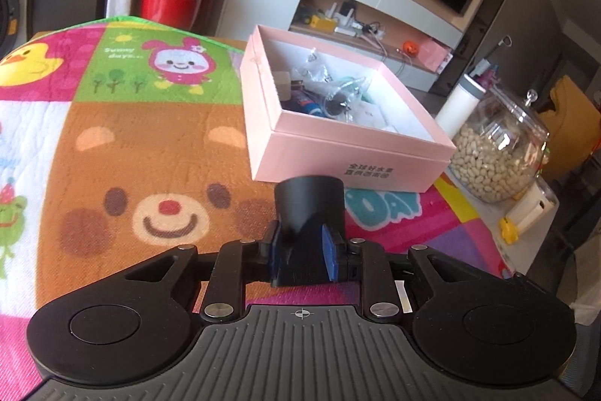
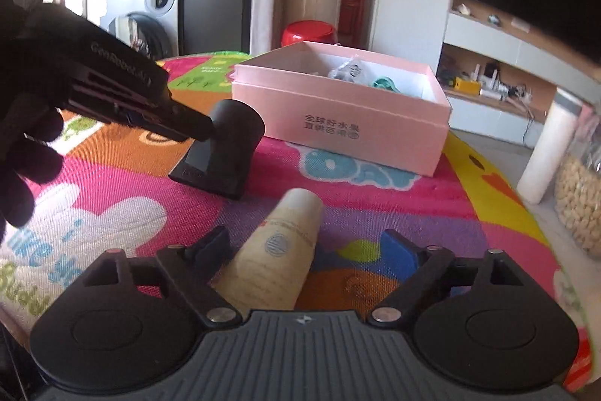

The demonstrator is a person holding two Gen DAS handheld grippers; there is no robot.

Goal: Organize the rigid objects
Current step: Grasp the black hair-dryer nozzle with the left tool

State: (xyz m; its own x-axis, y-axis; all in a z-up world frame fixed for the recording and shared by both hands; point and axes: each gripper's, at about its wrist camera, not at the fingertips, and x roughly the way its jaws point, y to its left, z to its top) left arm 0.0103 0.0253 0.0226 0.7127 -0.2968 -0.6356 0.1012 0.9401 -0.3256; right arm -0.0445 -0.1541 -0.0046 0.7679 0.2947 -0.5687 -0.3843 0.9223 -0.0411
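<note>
- The left gripper (image 1: 305, 250) is pinching a black nozzle-shaped attachment (image 1: 308, 213) between its blue fingers (image 1: 330, 252), gripping the narrow end while the wide round mouth is pointing toward the pink box (image 1: 353, 160). The hold looks shallow, so the piece could be twisting or sliding out on its way over the box wall.
- In the right wrist view the attachment's flat end (image 2: 210, 175) seems to be near or on the cartoon-print mat (image 2: 112, 213); dragging it could be snagging the fabric.
- The right gripper (image 2: 304, 250) is standing with fingers wide, straddling a beige tube (image 2: 281, 243) lying on the tabletop without pressing it. Closing on the tapered body could be squeezing it forward out of the grip.
- The box is already holding small bagged items (image 1: 330, 89); dropping a bulky piece in could be crushing them.
- A glass jar of beans (image 1: 496, 153) and a white bottle (image 1: 458, 108) are standing just beside the box, so a wide swing could be knocking them.
</note>
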